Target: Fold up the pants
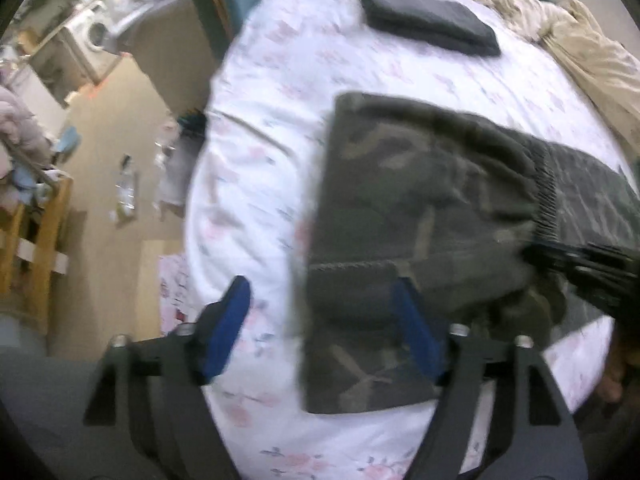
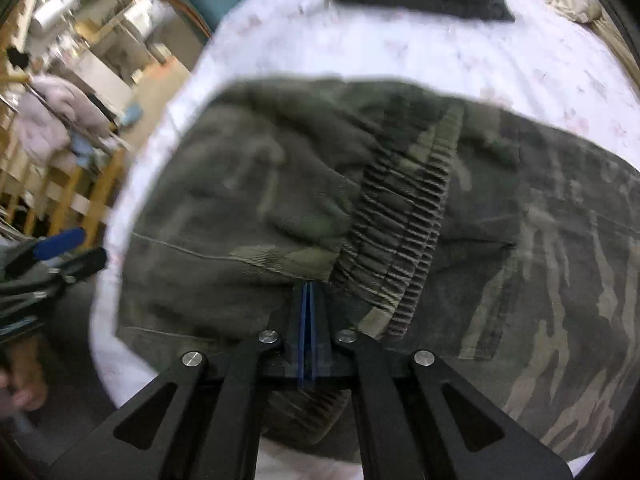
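Camouflage pants are pinched by the pressed-together right gripper at lower centre of its frame, while the left gripper is spread wide, holding nothing.

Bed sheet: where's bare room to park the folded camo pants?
Free sheet between camo pants, dark folded garment and the bed's floor-side edge. Crowded: beige bedding beyond, pants across the near side.

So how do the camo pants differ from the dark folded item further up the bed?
The camo pants are green-patterned; the dark item is plain charcoal. The pants lie loosely, partly folded, cuffs bunched; the dark item is a neat flat rectangle. The right gripper pinches the pants; nothing touches the dark item. Both rest on the floral sheet.
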### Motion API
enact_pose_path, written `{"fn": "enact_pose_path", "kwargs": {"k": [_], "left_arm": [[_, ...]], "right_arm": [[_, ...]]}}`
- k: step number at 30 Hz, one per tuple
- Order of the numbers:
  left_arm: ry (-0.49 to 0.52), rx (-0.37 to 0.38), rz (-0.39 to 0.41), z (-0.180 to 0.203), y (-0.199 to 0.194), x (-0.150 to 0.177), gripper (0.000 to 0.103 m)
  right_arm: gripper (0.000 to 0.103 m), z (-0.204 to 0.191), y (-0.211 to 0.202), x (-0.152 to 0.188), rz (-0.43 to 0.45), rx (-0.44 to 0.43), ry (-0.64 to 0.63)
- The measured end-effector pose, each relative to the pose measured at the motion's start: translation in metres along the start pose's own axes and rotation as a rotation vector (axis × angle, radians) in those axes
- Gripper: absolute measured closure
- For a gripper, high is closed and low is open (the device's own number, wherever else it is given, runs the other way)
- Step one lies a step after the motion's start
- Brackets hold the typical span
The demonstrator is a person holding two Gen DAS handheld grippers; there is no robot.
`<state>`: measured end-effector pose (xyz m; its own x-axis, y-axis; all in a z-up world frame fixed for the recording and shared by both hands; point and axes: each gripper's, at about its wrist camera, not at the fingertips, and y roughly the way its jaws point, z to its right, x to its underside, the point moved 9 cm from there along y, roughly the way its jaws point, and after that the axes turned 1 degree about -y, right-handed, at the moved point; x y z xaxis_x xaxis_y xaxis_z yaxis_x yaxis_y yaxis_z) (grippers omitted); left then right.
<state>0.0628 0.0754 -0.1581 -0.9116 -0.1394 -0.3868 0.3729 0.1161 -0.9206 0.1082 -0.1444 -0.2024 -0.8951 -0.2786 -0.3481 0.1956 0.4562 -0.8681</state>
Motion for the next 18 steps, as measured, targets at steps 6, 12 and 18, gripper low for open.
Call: {"fn": "enact_pose_path", "kwargs": {"k": [6, 12, 18], "left_arm": [[-0.088, 0.110, 0.069, 0.001, -0.015, -0.017, 0.024], [-0.064, 0.196, 0.083, 0.045, -0.021, -0.045, 0.021], [-0.099, 0.328, 0.091, 0.097, -0.012, -0.067, 0.021]], "right_arm": [[0.081, 0.008, -0.056, -0.013, 0.182, -0.090, 0.108], [0.049, 0.023, -0.085, -0.006, 0.300, -0.176, 0.295], [0.028, 0.057, -0.090, 0.031, 0.332, -0.205, 0.559]]}}
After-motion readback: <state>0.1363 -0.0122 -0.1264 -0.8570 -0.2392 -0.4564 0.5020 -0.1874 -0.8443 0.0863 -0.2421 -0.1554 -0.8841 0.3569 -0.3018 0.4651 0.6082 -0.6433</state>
